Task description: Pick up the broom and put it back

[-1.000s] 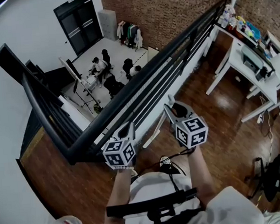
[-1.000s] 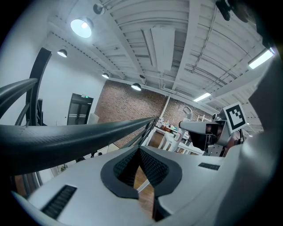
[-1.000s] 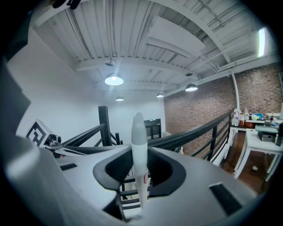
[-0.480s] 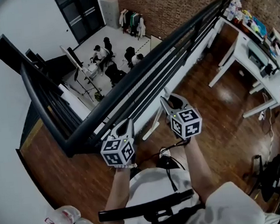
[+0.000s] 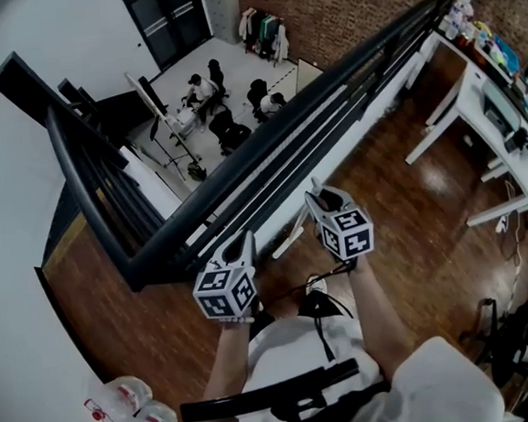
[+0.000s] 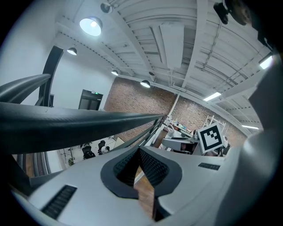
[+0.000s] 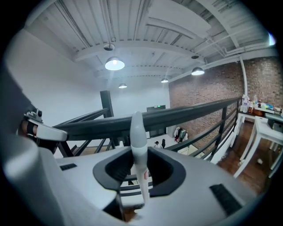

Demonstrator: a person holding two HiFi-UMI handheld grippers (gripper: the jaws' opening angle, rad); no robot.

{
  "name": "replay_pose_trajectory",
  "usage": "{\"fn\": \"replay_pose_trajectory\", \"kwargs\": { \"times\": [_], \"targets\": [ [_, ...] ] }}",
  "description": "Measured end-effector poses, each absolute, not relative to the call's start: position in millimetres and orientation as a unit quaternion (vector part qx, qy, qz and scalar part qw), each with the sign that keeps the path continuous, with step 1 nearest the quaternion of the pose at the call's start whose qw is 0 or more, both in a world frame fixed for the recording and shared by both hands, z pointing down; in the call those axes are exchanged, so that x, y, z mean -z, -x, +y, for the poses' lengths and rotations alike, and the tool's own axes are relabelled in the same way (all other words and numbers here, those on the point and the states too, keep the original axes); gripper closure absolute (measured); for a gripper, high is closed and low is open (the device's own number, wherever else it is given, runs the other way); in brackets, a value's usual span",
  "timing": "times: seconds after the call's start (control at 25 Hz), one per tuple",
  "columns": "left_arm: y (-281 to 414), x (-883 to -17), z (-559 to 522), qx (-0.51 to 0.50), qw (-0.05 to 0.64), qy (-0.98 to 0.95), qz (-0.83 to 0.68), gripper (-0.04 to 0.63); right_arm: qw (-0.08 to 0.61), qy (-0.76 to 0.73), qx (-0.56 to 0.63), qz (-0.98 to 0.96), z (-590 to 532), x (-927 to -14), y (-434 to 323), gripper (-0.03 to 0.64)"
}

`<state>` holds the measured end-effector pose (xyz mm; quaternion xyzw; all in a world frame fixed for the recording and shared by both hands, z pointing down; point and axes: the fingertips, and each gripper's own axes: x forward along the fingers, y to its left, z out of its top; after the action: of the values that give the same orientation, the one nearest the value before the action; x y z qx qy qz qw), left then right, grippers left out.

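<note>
The broom's white handle [image 7: 138,141] stands upright between the pads of my right gripper [image 7: 140,164], which is shut on it. In the head view that gripper [image 5: 317,199] is held in front of the person, close to the black railing [image 5: 268,150], and the white handle [image 5: 290,238] slants down-left below it. The broom's head is hidden. My left gripper [image 5: 240,245] hangs beside it to the left, also near the railing. In the left gripper view its jaws [image 6: 140,154] meet at the tips with nothing between them and only wooden floor in the slit.
The railing guards a drop to a lower floor [image 5: 227,98] where people sit. A white desk [image 5: 505,129] with clutter stands at the right on the wooden floor. Plastic bottles [image 5: 125,411] lie at the bottom left. A brick wall [image 5: 347,5] runs behind.
My right gripper has come down with the broom handle still in it. The left gripper has sunk a little beside it. The head view has shifted along the railing.
</note>
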<state>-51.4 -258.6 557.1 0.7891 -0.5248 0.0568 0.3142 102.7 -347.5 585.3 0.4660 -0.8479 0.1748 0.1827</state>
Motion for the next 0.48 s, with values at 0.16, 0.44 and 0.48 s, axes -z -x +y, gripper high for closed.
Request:
{"fn": "replay_pose_trajectory", "kwargs": {
  "times": [0.16, 0.44, 0.48],
  "targets": [
    [54, -558, -262, -0.058, 0.315, -0.785, -0.53, 0.607, 0.207, -0.458, -0.184, -0.845, -354, -616, -100, 0.489],
    [56, -562, -267, -0.062, 0.32, -0.78, -0.534, 0.607, 0.257, -0.436, -0.194, -0.84, -369, -662, -85, 0.489],
    [57, -563, -267, -0.063, 0.321, -0.779, -0.534, 0.607, 0.263, -0.432, -0.196, -0.84, -371, -668, -81, 0.489]
  ]
}}
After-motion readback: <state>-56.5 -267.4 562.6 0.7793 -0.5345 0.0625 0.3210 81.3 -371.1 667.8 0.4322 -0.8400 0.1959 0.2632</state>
